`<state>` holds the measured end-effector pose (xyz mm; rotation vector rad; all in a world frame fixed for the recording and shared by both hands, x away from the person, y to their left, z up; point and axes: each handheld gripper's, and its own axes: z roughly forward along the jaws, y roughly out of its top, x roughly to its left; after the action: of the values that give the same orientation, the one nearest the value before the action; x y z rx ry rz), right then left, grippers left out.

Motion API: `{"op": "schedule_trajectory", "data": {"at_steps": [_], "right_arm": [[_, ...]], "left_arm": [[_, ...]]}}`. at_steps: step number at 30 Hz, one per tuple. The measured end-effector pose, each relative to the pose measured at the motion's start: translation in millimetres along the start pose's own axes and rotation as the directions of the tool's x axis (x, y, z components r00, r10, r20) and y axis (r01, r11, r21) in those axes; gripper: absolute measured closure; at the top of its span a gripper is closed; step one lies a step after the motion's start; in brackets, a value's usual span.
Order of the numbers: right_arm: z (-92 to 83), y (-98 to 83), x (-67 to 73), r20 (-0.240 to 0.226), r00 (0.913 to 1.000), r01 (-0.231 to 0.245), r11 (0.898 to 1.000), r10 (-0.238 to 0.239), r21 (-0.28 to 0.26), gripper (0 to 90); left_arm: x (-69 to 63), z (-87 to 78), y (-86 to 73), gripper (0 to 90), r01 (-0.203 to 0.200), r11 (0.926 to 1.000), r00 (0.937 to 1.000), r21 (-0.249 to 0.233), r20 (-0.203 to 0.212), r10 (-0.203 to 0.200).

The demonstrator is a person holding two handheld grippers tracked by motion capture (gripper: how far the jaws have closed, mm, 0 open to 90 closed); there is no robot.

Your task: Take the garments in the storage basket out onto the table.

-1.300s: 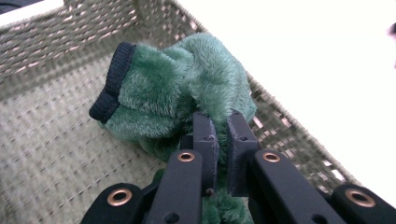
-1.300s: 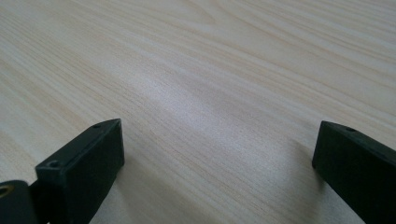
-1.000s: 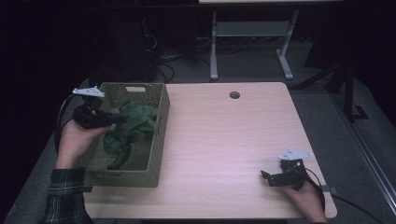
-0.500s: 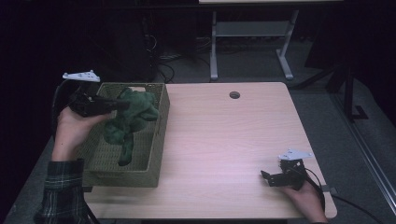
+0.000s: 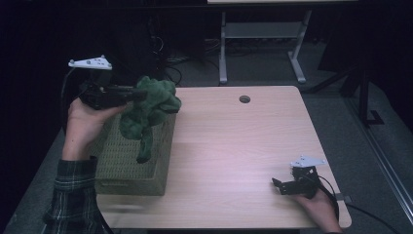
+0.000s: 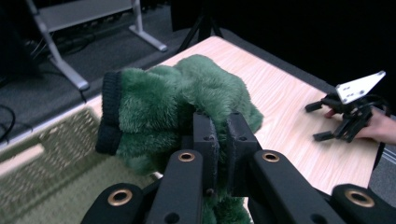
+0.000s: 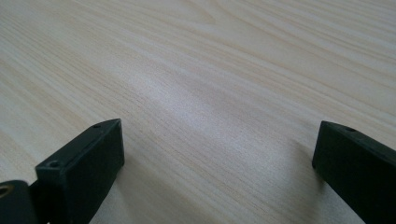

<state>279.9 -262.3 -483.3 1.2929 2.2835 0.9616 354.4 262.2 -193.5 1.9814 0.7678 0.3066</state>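
Two grippers are at work, and just one carries anything. The left gripper (image 5: 139,93) is clamped narrow on a fuzzy green garment (image 5: 148,109) with a dark knitted cuff (image 6: 107,114); in the left gripper view its jaws pinch a fold of the fleece between them. The garment sits at the jaw tips and spills down from there: its long axis runs roughly vertical, a bunched mass right at the grip and a thin tail trailing below, the lowest end hanging in front of the basket's inner wall, so I cannot tell whether it touches the basket.

Directly beneath and slightly toward the person from the left gripper is the woven basket (image 5: 129,168), standing at the left edge of the table (image 5: 234,146). What shows of its inside looks empty, though the garment hides part of it.

Away from the left jaw tips, across the open tabletop, rests the right gripper (image 5: 282,185), low on the wood near the table's front right corner. Its jaws stand wide with nothing but bare wood between them. It is well apart from the garment, so the left hand is by far the nearer one. Any coming move likely turns on lifting the tail free of the basket's rim before swinging toward the open table.
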Motion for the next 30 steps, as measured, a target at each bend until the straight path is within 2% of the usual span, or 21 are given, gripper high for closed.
{"op": "schedule_trajectory", "data": {"at_steps": [6, 13, 19, 25, 30], "right_arm": [[0.0, 0.0, 0.1, 0.0, 1.0, -0.001, 1.0, 0.001, -0.001, 1.7], [0.0, 0.0, -0.1, 0.0, 1.0, 0.001, 1.0, -0.001, 0.0, 1.7], [0.0, 0.0, 0.0, 0.0, 1.0, 0.0, 1.0, 0.0, 0.0, 1.7], [0.0, -0.1, -0.1, 0.0, 1.0, 0.003, 1.0, -0.003, 0.001, 1.7], [-0.1, -0.1, -0.1, 0.0, 1.0, 0.002, 1.0, -0.002, 0.002, 1.7]], "left_arm": [[-15.9, 13.1, 12.8, 84.8, -0.033, 0.9994, 0.9991, -0.013, 0.028, 0.033], [-34.6, 42.4, 20.4, 84.8, -0.049, 0.9987, 0.9956, -0.018, 0.079, 0.05], [-48.3, 67.2, 20.1, 84.8, -0.051, 0.9986, 0.9926, -0.01, 0.11, 0.052], [-62.1, 93.3, 16.9, 84.7, -0.061, 0.998, 0.9892, 0.019, 0.135, 0.058], [-73.8, 114.6, 11.8, 84.8, -0.053, 0.9981, 0.986, 0.031, 0.16, 0.047]]}}
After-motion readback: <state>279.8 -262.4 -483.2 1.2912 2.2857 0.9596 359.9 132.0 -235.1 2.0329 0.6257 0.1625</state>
